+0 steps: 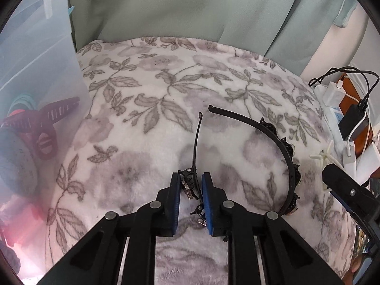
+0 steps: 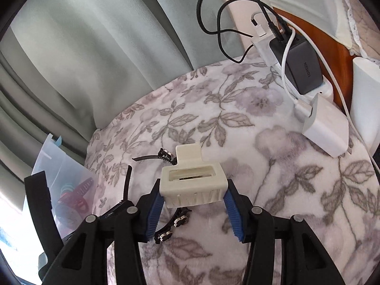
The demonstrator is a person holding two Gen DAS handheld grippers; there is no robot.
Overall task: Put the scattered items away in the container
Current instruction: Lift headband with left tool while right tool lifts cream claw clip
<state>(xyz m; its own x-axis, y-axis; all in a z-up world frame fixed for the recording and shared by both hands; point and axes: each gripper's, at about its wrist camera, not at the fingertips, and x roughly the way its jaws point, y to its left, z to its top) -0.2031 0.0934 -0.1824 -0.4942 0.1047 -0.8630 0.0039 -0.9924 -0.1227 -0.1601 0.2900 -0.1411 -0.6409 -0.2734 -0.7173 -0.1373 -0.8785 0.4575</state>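
1. The left gripper [image 1: 192, 194] has black plastic arms and ribbed blue pads, drawn narrow onto one side of a black headband [image 1: 286, 152]. The band is a thin, curved plastic strip studded with small dark, glinting ornaments; its gripped arm runs up between the pads, and the other arm arcs away to the right, lying on the blanket [image 1: 152, 76].
2. The right gripper [image 2: 193, 204], of the same build, holds a cream plastic hair claw [image 2: 192, 185] by its two sides. The claw is boxy, with a rectangular slot on top, a flat tab at its far edge and short teeth along its near face. Below and behind it the headband's jewelled parts show.
3. The blanket is plush fleece, white with a grey-lilac print of flowers and leaves.
4. At the left edge stands the container [image 1: 40, 66], a translucent, frosted plastic bin. Through its wall show a dark red claw clip [image 1: 47, 128] with a toothed jaw, and teal rings, blurred.
5. At the right, on a white power strip, sits a dark grey charger [image 2: 302, 68] printed "UGREEN", with black cables [image 2: 213, 23] looping from it. Nearer lies a white square adapter [image 2: 326, 128] with a white plug in it.
6. Farthest, pale green curtains [image 2: 83, 47] hang in soft folds behind the bed.
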